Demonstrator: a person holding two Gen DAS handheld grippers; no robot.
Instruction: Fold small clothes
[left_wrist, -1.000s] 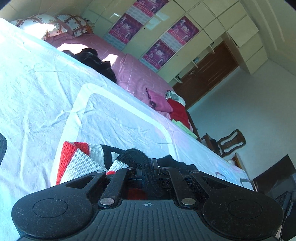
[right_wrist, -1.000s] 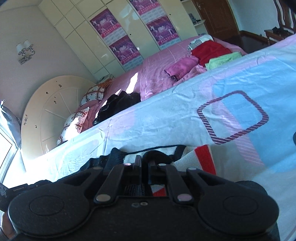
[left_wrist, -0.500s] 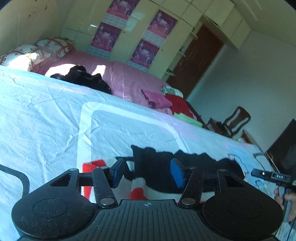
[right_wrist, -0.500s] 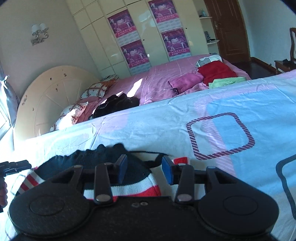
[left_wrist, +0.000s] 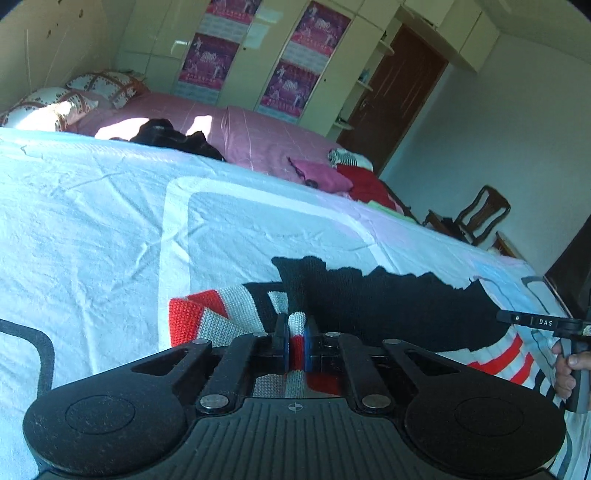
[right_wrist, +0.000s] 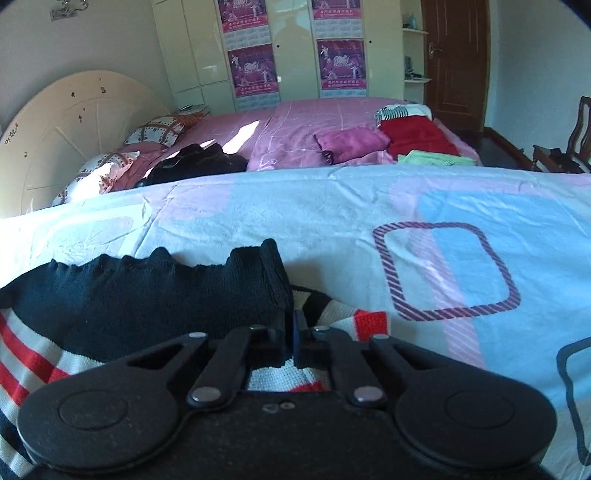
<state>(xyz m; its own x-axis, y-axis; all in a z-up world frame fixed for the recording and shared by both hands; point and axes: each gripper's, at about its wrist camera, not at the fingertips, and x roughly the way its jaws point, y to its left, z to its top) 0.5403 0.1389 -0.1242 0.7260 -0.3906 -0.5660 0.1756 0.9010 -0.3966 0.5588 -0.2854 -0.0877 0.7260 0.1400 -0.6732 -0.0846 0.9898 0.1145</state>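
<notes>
A knitted sweater (left_wrist: 388, 306), black with red and white stripes, lies spread on the pale blue and white bed sheet (left_wrist: 110, 221). My left gripper (left_wrist: 296, 345) is at its left side, with its jaws closing and the blue pads pinching a raised fold of striped knit. In the right wrist view the sweater (right_wrist: 147, 295) fills the lower left. My right gripper (right_wrist: 290, 332) is at its right end, jaws closing and nearly together on the black hem where it meets the stripes. A hand (left_wrist: 569, 369) holding the right gripper shows at the left wrist view's right edge.
Behind the sheet lies a pink bed (right_wrist: 314, 122) with a black clothes heap (right_wrist: 195, 162), a magenta piece (right_wrist: 351, 142), red clothes (right_wrist: 417, 138) and a green one (right_wrist: 436, 159). A wooden chair (left_wrist: 476, 218) and a door (right_wrist: 458, 62) stand at the right.
Both grippers let go of the bunched sweater, stood open half a second ago, and have shut again on it. The sweater now lies flatter and wider. Both views have rolled toward level.
</notes>
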